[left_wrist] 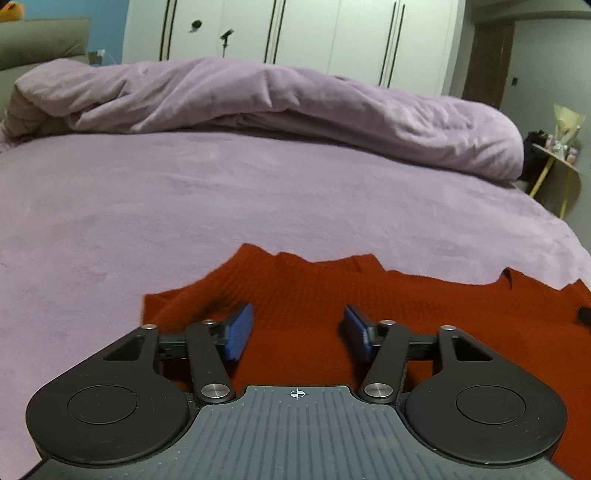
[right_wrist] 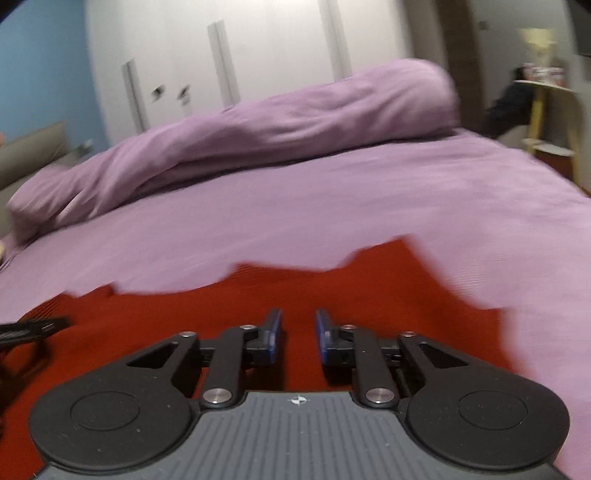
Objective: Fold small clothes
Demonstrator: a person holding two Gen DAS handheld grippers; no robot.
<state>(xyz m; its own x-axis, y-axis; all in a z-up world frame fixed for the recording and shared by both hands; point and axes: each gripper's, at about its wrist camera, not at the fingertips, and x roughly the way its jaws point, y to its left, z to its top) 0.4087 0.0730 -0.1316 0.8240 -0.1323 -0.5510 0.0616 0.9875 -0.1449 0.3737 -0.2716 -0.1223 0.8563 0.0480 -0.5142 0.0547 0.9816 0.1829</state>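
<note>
A red knitted garment point(left_wrist: 317, 291) lies spread on the purple bed sheet point(left_wrist: 184, 206), close in front of both grippers. My left gripper point(left_wrist: 298, 325) is open wide above the garment's left part, with nothing between its blue pads point(left_wrist: 240, 330). The same garment shows in the right wrist view point(right_wrist: 295, 291), which is blurred. My right gripper point(right_wrist: 297, 330) hovers over the garment's right part with a narrow gap between its pads, holding nothing. The other gripper's black tip point(right_wrist: 33, 326) shows at the left edge.
A bunched purple duvet point(left_wrist: 277, 99) lies across the far side of the bed. White wardrobe doors point(left_wrist: 314, 33) stand behind it. A small yellow-legged side table point(left_wrist: 557, 170) with items stands beyond the bed's right edge. A grey headboard point(left_wrist: 40, 40) is at far left.
</note>
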